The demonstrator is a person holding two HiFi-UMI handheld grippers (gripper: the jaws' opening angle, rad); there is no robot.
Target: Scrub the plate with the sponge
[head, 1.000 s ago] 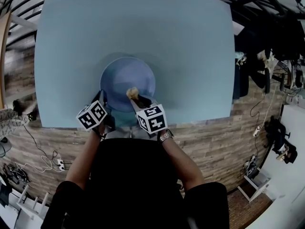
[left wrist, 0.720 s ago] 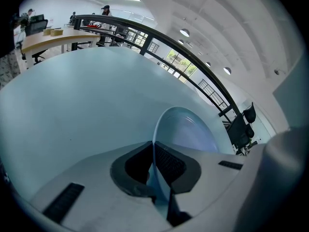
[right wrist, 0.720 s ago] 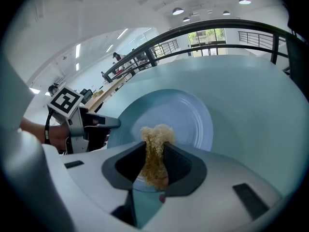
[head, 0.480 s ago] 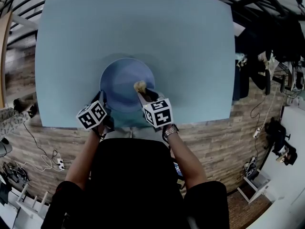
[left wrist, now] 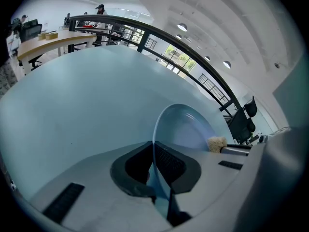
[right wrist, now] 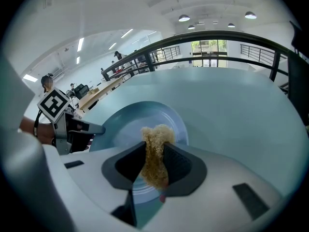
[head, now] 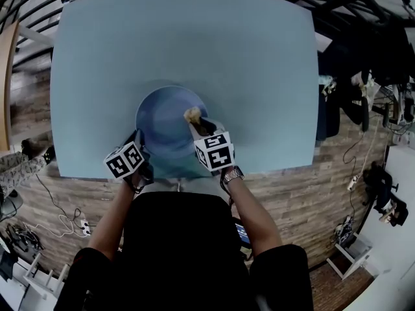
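Blue plate [head: 170, 120] at the tabletop's [head: 259, 63] near edge, near-left rim pinched edge-on by fingers of the left gripper [left wrist: 153, 166]; tan sponge [right wrist: 155, 149] clenched lengthwise in the right gripper [right wrist: 154, 161], over the plate's right half, unscrubbed face presumably leftward.

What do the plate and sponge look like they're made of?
The plate looks like smooth plastic or melamine: pale blue, soft sheen, thin rim. The sponge is tan, coarse and fuzzy, squashed where gripped, so soft; perhaps loofah or fibre.
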